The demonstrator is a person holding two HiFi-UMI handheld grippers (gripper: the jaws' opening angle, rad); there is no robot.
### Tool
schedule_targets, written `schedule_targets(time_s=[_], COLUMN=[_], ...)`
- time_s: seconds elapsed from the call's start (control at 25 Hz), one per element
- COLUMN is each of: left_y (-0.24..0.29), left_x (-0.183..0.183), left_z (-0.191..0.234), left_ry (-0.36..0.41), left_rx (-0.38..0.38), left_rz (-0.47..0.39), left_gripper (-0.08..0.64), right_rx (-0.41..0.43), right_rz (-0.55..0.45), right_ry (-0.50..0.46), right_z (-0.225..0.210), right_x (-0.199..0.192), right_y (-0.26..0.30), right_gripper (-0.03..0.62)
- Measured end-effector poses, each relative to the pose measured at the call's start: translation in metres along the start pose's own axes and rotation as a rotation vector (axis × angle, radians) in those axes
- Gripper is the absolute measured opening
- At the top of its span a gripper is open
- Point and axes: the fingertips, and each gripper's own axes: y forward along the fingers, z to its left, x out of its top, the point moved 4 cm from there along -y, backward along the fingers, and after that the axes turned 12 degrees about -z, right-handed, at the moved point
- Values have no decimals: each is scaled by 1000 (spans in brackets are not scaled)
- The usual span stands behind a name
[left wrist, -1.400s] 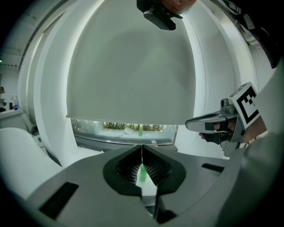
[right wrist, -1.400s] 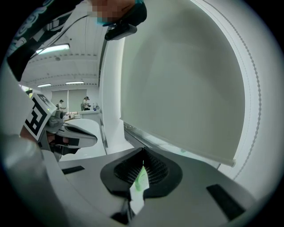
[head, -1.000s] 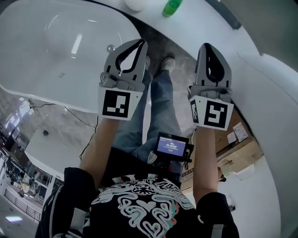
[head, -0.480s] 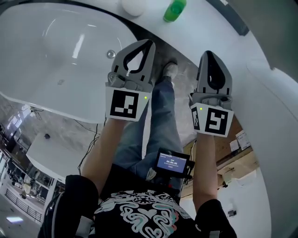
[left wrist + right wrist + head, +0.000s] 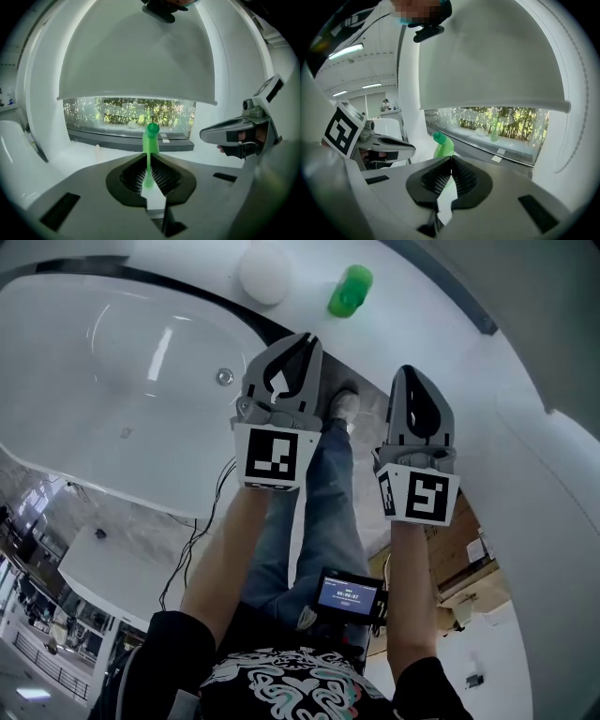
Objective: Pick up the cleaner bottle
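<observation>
Cleaner bottle: green, upright, upper centre of head view, untouched.
My left gripper: jaws together, empty.
My right gripper: likewise closed, empty.
Next: I should open wide before reaching.

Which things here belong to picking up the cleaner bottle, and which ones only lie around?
For the job: green cleaner bottle; left gripper; right gripper, both shut and empty.
Lying about: white round object beside the bottle; bathtub.

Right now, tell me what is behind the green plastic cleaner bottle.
A dark-framed window with foliage outside, under a white blind. The shut left gripper covers the green bottle's base and the ledge there.
</observation>
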Motion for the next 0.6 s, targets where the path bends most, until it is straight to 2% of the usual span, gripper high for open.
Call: schedule_targets(time_s=[0.28, 0.44, 0.52, 0.6], left_y=[30, 40, 43, 46], left_x=[-26, -34, -36, -41], left_z=[0, -8, -11, -9], left_ry=[-15, -16, -13, -14], left_rx=[-1, -13, -34, -38], left_rz=[63, 70, 71, 84], left_gripper=[20, 21, 76, 92], right_rx=[-19, -34, -37, -39], right_rz=[-2, -1, 1, 4], right_ry=[0, 4, 2, 4], right_z=[-8, -16, -18, -19], right_x=[-5, -10, -12, -13], right_y=[15, 17, 19, 22], right_gripper=[26, 26, 26, 26])
